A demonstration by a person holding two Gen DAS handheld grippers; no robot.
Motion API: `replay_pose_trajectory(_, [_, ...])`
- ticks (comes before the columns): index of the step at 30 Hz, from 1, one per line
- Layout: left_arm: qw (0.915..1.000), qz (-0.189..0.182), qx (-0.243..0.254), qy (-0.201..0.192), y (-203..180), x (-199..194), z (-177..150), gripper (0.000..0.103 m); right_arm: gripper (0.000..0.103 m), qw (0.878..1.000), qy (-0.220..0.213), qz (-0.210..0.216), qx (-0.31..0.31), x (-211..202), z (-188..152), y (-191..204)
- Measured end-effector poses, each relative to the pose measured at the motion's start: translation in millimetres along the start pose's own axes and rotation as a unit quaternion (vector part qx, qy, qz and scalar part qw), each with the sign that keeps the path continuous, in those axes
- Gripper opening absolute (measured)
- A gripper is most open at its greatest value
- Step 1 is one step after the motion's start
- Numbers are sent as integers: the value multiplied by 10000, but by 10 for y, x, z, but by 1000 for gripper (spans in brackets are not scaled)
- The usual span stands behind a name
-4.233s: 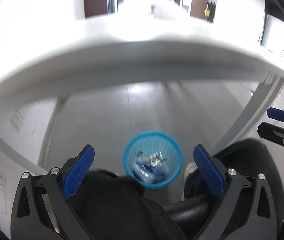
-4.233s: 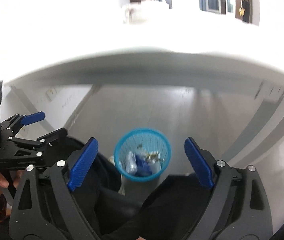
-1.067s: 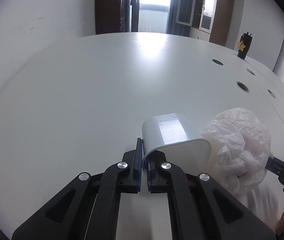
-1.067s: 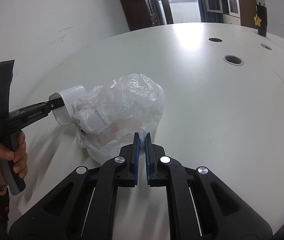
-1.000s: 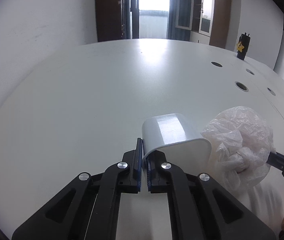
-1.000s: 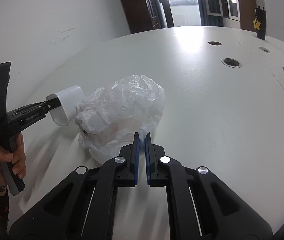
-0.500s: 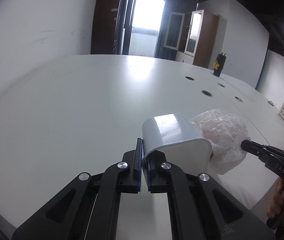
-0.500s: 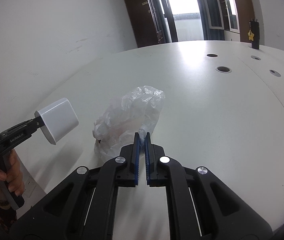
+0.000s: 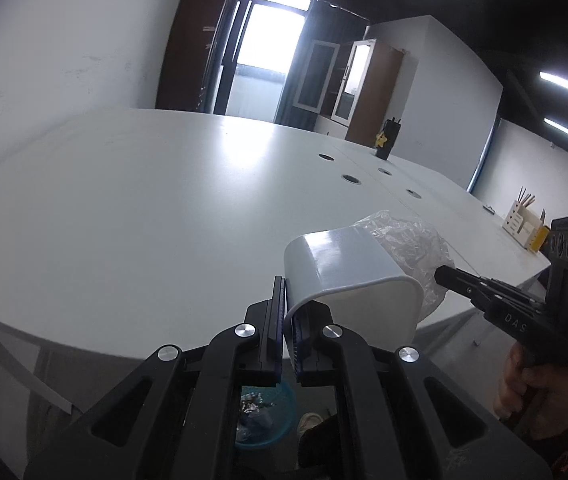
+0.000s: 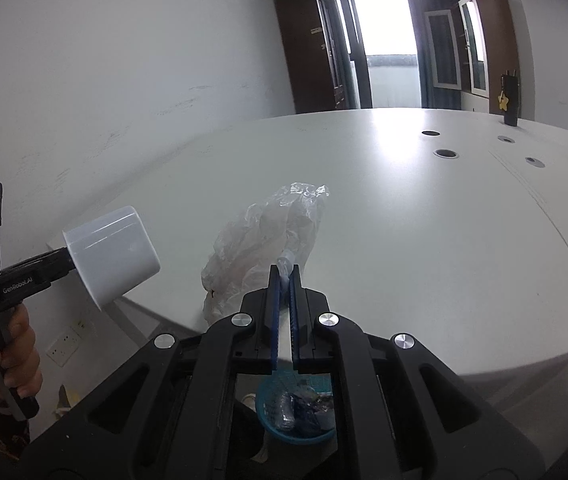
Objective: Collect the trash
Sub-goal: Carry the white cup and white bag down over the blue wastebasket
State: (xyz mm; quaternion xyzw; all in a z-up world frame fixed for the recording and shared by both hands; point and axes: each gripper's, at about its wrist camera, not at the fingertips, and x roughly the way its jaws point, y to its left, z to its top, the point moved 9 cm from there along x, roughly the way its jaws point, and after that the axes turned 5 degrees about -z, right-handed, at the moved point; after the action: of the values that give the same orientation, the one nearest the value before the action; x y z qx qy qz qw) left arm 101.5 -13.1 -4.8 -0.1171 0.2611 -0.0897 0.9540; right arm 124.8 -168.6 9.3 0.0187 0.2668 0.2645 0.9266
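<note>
Left gripper [image 9: 288, 312] was clamped on the white cup [image 9: 353, 276] rim, held over the table [image 9: 144, 208] edge; stiff, light, easy. Right gripper [image 10: 282, 280] pinched the plastic bag [image 10: 260, 248]: floppy, featherweight, probably slippery, best grabbed by a bunched fold.

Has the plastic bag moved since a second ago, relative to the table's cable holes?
Yes. The plastic bag, pinched by the right gripper, has drawn back from the cable holes toward the table's near edge.

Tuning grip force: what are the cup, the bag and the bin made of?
Cup: looks like thin white plastic, glossy; it shows sharp highlights and a thin rim.
Bag: clear plastic film, crinkled and see-through.
Bin: probably blue plastic mesh; the view is partly blocked, so I am less sure.
</note>
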Motion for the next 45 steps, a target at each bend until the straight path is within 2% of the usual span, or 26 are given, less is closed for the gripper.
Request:
replay_pose_trajectory(10, [9995, 45, 59, 319, -83, -124, -675, 3, 4, 9991, 198, 145, -342, -560, -629, 280])
replay_pose_trajectory(19, [9983, 125, 81, 561, -35, -106, -949, 3, 4, 9972, 595, 14, -453, -500, -1087, 318])
replay_pose_trajectory(28, [9945, 194, 57, 1024, 74, 104, -1301, 3, 4, 9943, 980, 71, -403, -412, -1488, 282])
replay_pose_trajectory(34, [9910, 211, -2, 1324, 121, 336, -1535, 3, 3, 9915, 1276, 116, -234, -179, -1747, 199])
replay_pose_trajectory(40, [9853, 302, -254, 1664, 309, 726, -1775, 3, 3, 9858, 1660, 16, -236, 266, -1994, 196])
replay_pose_trajectory(45, [9781, 536, -355, 1980, 461, 1174, -1999, 3, 4, 9815, 1909, -4, -142, 715, -2131, 193])
